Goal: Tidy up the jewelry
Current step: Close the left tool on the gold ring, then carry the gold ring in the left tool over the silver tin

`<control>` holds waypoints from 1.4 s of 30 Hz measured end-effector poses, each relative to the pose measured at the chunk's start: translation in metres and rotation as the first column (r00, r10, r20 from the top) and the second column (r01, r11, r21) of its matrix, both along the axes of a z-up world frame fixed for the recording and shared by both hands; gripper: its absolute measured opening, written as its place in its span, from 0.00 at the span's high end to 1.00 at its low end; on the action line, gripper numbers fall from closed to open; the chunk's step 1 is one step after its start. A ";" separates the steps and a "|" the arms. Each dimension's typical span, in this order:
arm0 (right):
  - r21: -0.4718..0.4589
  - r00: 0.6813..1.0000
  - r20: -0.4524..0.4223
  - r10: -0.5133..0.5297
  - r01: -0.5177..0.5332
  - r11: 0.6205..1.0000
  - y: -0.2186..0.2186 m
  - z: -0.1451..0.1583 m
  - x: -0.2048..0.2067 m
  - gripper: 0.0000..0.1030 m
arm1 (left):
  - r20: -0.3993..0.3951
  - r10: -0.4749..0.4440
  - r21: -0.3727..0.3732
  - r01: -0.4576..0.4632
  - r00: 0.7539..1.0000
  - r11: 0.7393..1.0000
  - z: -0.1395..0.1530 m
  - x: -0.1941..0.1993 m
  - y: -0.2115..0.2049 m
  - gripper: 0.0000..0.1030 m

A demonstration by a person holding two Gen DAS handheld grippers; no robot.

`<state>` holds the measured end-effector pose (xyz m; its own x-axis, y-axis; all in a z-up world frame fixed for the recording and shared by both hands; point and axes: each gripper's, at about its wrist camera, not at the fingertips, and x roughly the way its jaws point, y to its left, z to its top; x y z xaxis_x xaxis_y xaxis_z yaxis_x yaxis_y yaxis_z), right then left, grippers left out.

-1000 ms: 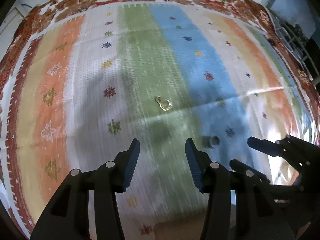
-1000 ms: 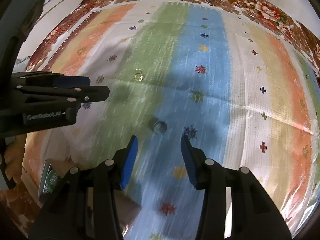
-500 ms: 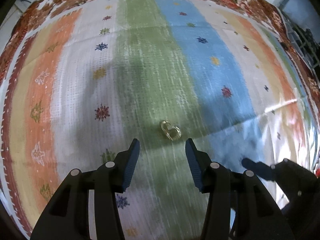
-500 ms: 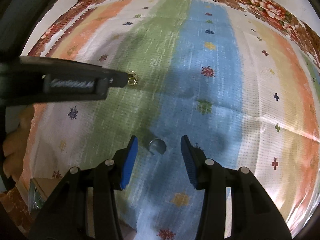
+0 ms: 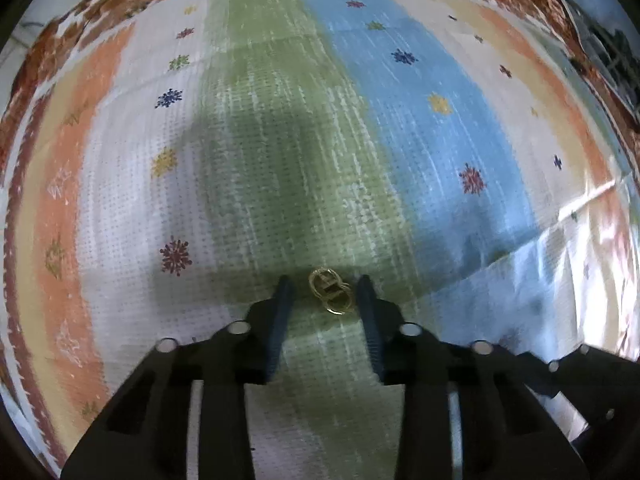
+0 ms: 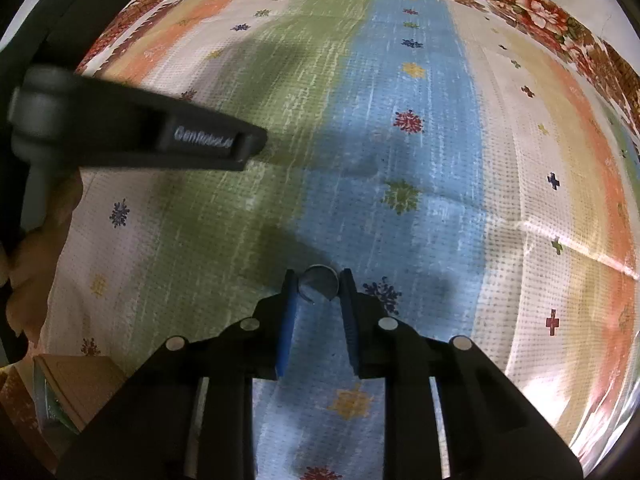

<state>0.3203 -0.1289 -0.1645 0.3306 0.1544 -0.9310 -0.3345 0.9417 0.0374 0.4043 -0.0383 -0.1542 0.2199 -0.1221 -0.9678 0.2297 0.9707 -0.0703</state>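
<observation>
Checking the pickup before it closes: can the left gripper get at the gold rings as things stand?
Probably yes. The gold rings lie on the striped cloth between the open fingers of the left gripper, with nothing blocking them.

1. White lettering, blurred but reading roughly "GenRobot.ai", runs along the side of the left hand-held gripper (image 6: 180,140) in the right wrist view.
2. Nothing else legible anywhere.

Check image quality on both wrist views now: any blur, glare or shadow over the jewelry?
Left wrist: linked gold rings sharp, lying in the gripper's shadow on the striped woven cloth; glare at far right. Right wrist: dark round ring fairly sharp, shaded; the other black gripper is motion-blurred; glare at lower right.
</observation>
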 end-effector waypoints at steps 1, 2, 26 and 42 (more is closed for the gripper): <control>-0.002 1.000 0.002 0.000 0.000 1.000 0.000 0.000 0.000 0.78 | -0.004 0.001 -0.004 -0.001 1.000 1.000 0.000 -0.001 0.002 0.82; -0.006 1.000 0.004 -0.001 0.001 1.000 -0.001 0.000 0.000 0.78 | -0.009 0.006 -0.013 -0.006 1.000 1.000 0.001 -0.001 0.004 0.85; 0.018 0.985 0.148 0.091 -0.095 0.995 0.012 0.062 -0.055 0.78 | 0.059 0.063 -0.122 -0.055 0.996 0.991 0.062 -0.057 0.044 0.85; 0.086 0.977 0.195 0.085 -0.104 0.991 0.004 0.096 -0.112 0.78 | 0.158 0.029 -0.180 -0.001 0.987 0.984 0.105 -0.127 0.032 0.85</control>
